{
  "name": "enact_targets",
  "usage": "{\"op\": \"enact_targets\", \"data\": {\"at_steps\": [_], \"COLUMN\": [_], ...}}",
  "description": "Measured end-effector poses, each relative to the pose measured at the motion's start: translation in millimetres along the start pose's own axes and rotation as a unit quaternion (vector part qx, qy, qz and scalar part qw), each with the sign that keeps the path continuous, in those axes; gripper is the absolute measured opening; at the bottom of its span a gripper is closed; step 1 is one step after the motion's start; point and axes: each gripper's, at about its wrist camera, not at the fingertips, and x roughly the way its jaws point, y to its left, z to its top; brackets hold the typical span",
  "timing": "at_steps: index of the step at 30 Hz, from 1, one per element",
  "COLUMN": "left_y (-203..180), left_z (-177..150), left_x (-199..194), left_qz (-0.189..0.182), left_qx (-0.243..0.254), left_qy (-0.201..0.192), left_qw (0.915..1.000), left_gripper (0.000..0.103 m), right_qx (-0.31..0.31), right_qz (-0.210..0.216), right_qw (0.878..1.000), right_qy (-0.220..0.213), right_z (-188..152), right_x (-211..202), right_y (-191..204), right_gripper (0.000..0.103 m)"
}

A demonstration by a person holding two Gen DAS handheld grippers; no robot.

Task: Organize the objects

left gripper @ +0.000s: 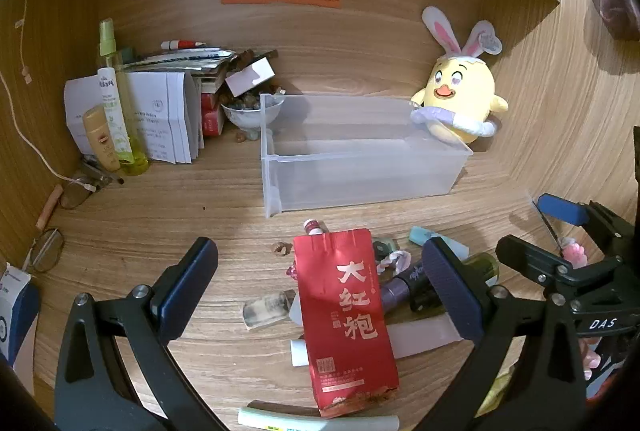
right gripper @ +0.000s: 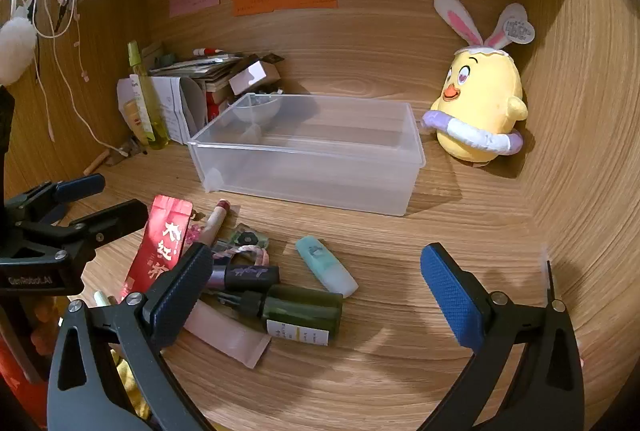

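Observation:
A clear plastic bin stands empty on the wooden desk. In front of it lies a pile of small items: a red tea pouch, a dark green bottle, a purple-black tube, a mint-green tube and a pink pen. My left gripper is open, its fingers either side of the red pouch, just above it. My right gripper is open above the green bottle and mint tube.
A yellow chick plush sits right of the bin. Papers, boxes, a bowl and spray bottles crowd the back left. Glasses lie at the left. The cubby's walls close in on both sides.

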Motion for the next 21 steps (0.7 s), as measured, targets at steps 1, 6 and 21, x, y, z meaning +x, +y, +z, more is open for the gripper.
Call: {"op": "enact_targets", "data": {"at_steps": [1,6,21], "left_y": [-0.1,-1.8,-6.4], "left_z": [0.4,-3.1,-2.7], "left_x": [-0.1,0.9,-3.9], "left_qz": [-0.001,-0.005,-0.014], "left_qx": [0.0,0.001,0.004], "left_qy": [-0.001,0.001,0.0], "left_qw": [1.0,1.0,0.9999], "left_gripper": [0.103,0.103,0.103], "right_qx": [0.001,0.0,0.003], "right_qz": [0.0,-0.002,-0.002], "right_qw": [1.0,1.0,1.0], "right_qy": [0.001,0.003,0.005], "right_z": [0.6,1.6,2.8], "right_x": [0.3,1.5,2.7], "right_y": [0.3,0.9,-1.4], "right_gripper": [0.103,0.103,0.103]}}
